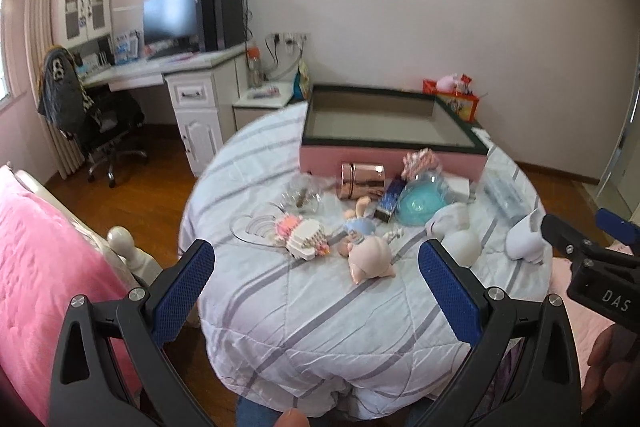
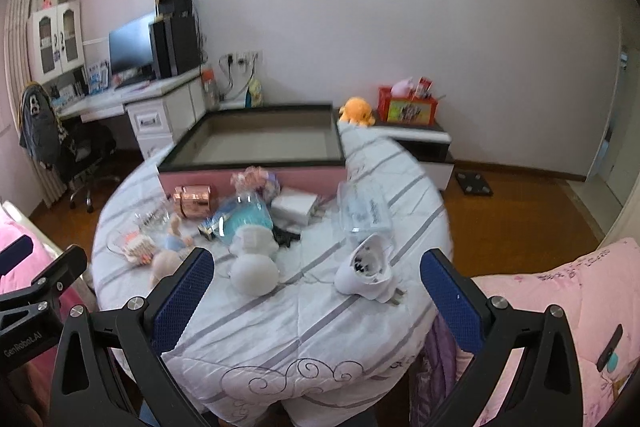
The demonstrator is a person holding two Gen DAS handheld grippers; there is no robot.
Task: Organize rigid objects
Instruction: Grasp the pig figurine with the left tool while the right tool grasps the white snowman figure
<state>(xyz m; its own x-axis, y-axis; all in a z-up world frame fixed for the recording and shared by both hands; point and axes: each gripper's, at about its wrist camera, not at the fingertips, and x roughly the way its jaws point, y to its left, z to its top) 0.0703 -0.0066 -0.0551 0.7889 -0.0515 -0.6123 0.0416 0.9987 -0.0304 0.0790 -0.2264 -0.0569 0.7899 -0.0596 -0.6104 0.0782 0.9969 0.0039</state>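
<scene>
**Over the striped quilt, both tools wide and empty**

Above the quilt-covered surface (image 1: 320,307) we hold the left tool (image 1: 316,291) and right tool (image 2: 316,291) spread wide, gripping nothing. Toys sit in a clutter near the pink box (image 1: 392,151): a rose-gold canister (image 1: 362,180) just beside its wall, a pink figurine (image 1: 370,259) nearer us, a white plug adapter (image 2: 366,273) off right.

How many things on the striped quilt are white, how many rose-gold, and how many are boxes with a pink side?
White: 3: round lamp, plug adapter, flat white box
Rose-gold: 1: canister
Pink-sided box: 1: open box
Total: 5
</scene>
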